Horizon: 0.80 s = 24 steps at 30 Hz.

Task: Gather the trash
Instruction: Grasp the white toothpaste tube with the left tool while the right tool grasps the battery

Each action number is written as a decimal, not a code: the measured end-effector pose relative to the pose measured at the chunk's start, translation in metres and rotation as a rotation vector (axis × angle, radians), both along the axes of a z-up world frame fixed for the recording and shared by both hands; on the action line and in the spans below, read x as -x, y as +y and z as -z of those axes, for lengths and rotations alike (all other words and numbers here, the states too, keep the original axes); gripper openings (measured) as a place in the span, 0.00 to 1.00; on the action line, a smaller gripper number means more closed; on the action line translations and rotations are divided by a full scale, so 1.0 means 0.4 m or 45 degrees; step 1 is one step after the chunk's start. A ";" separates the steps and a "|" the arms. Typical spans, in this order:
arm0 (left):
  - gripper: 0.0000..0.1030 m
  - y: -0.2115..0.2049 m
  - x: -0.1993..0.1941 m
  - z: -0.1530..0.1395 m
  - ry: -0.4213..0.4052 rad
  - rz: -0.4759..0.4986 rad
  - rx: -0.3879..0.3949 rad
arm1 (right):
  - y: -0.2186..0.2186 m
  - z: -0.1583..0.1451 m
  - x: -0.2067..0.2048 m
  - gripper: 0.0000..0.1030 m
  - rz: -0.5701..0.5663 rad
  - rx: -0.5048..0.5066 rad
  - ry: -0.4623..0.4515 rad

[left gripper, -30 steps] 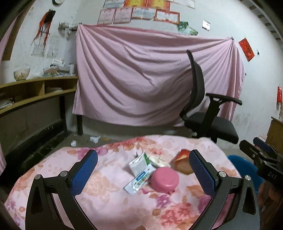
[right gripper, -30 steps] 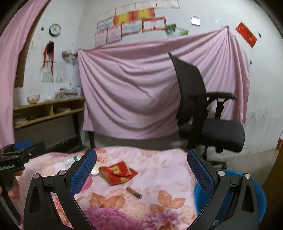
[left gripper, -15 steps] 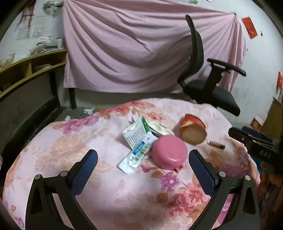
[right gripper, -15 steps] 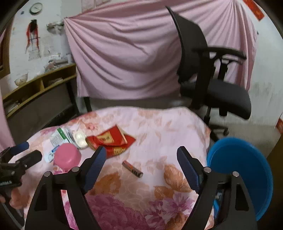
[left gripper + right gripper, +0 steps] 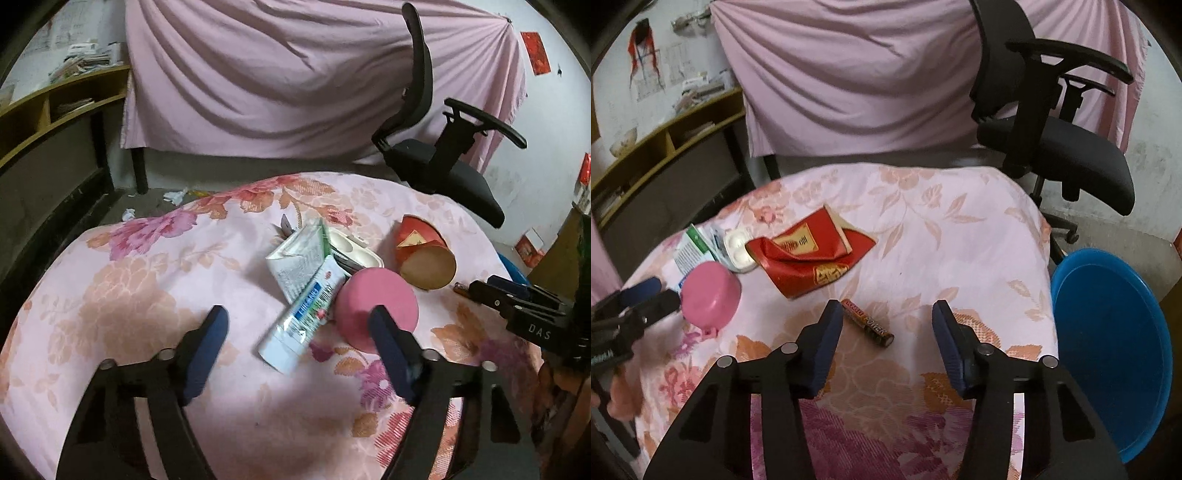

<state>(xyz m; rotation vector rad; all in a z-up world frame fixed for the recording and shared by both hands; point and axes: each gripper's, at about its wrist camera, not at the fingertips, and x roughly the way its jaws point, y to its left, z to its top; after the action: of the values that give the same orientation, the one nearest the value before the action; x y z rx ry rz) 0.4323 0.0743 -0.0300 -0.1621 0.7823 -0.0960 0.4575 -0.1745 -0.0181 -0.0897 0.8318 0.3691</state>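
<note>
Battery (image 5: 868, 323) lies on the floral cloth (image 5: 923, 229) just ahead of my right gripper (image 5: 887, 321), jaws half-narrowed after closing in, nothing between them; it's small, stiff, prob. rolls, so I'd pinch it across the middle. Left gripper (image 5: 298, 328), jaws wider (also closing, empty), faces the tube (image 5: 304, 306) w/ the pink tub (image 5: 376, 308) beside: light, squashy, best taken mid-body.

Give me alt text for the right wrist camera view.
Right gripper, fingers open and empty, above a small brown battery on a pink floral tablecloth; crumpled red paper packet behind, round blue plastic basin beside the table.
</note>
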 end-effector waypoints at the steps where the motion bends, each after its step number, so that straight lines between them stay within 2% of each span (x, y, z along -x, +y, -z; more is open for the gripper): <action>1: 0.69 0.002 -0.003 -0.001 0.000 0.010 0.002 | 0.000 0.004 -0.004 0.47 -0.003 0.001 0.016; 8: 0.62 0.004 -0.013 0.000 0.005 0.089 0.016 | 0.018 0.013 -0.008 0.47 -0.065 0.011 0.051; 11: 0.55 0.016 -0.009 0.003 0.017 0.118 0.052 | 0.027 0.015 -0.005 0.47 -0.108 0.016 0.060; 15: 0.43 0.027 -0.012 0.011 0.060 0.127 0.035 | 0.034 0.018 -0.001 0.38 -0.147 0.010 0.073; 20: 0.42 0.026 -0.023 0.018 0.075 0.128 0.041 | 0.033 0.020 -0.003 0.33 -0.155 -0.014 0.087; 24: 0.41 -0.001 -0.033 0.025 0.104 0.149 -0.055 | 0.032 0.020 -0.001 0.23 -0.172 -0.043 0.098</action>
<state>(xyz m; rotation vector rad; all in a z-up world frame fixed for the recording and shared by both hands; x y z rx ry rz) 0.4455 0.0739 -0.0400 -0.0794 0.8750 -0.1842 0.4580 -0.1615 -0.0262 -0.1013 0.8978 0.5163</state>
